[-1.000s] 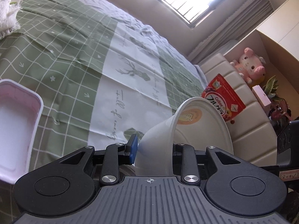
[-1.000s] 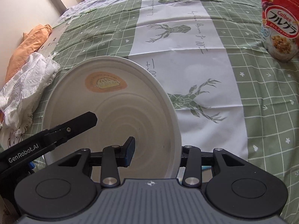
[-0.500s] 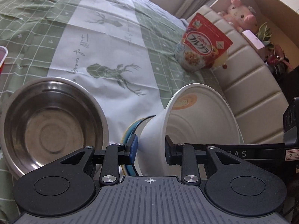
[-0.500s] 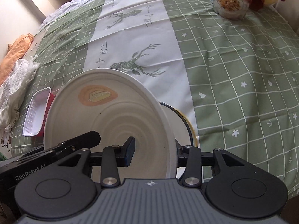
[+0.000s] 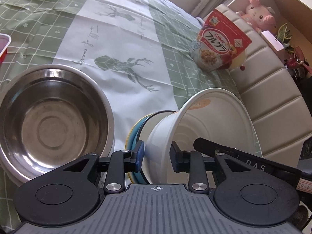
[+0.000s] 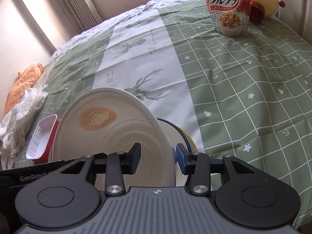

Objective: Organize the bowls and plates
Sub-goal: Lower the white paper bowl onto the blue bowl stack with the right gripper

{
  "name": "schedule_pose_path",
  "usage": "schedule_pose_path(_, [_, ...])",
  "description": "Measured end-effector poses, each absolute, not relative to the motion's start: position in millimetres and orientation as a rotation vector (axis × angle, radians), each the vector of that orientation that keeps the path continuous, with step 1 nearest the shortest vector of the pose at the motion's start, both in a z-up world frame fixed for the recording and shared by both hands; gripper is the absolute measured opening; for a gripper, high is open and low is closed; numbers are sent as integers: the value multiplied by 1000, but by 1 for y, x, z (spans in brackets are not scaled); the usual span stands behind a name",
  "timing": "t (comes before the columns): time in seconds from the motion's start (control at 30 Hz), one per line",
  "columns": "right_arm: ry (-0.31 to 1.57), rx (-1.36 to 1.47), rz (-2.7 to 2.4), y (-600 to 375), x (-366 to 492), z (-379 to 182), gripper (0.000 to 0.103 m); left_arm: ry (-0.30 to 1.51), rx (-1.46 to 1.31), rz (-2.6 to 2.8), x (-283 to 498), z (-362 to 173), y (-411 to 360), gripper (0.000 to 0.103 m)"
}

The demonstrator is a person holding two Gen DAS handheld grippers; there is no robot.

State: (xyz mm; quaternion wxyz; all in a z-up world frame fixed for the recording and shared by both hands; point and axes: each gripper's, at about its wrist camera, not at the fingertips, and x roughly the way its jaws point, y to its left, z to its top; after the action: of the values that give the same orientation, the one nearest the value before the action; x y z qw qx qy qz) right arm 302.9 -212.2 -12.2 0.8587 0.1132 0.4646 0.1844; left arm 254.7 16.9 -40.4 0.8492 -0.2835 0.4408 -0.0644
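A white paper bowl (image 5: 204, 120) with an orange emblem is held tilted by both grippers. My left gripper (image 5: 157, 156) is shut on its wall near the rim. My right gripper (image 6: 158, 159) is shut on the opposite rim of the same bowl (image 6: 117, 132). The bowl sits just above a stack of bowls with dark, blue and yellow rims (image 5: 136, 136), also seen in the right wrist view (image 6: 183, 134). A steel bowl (image 5: 52, 120) rests on the green checked cloth at the left.
A red cereal bag (image 5: 218, 44) stands at the far side, also in the right wrist view (image 6: 228, 7). A red-and-white tray (image 6: 42, 136) and a white towel (image 6: 19, 117) lie at the left. A padded headboard (image 5: 273, 101) is at the right.
Both grippers have carried the white bowl over the bed to above the stacked bowls beside the steel bowl, and lowered it closer to the stack.
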Motion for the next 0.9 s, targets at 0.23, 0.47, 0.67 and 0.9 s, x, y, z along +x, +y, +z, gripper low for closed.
schedule_pose_path(0.23, [931, 315, 378, -223, 293, -22, 40, 894, -574, -133, 252, -32, 14, 29])
schedule_pose_path(0.47, [915, 315, 367, -230, 293, -25, 39, 921, -563, -126, 257, -35, 12, 28])
schedule_pose_path(0.67, [897, 289, 368, -230, 286, -22, 39, 921, -507, -112, 255, -30, 7, 27])
schedule_pose_path(0.9, [856, 269, 347, -233, 278, -11, 39, 874, -522, -148, 245, -13, 16, 27])
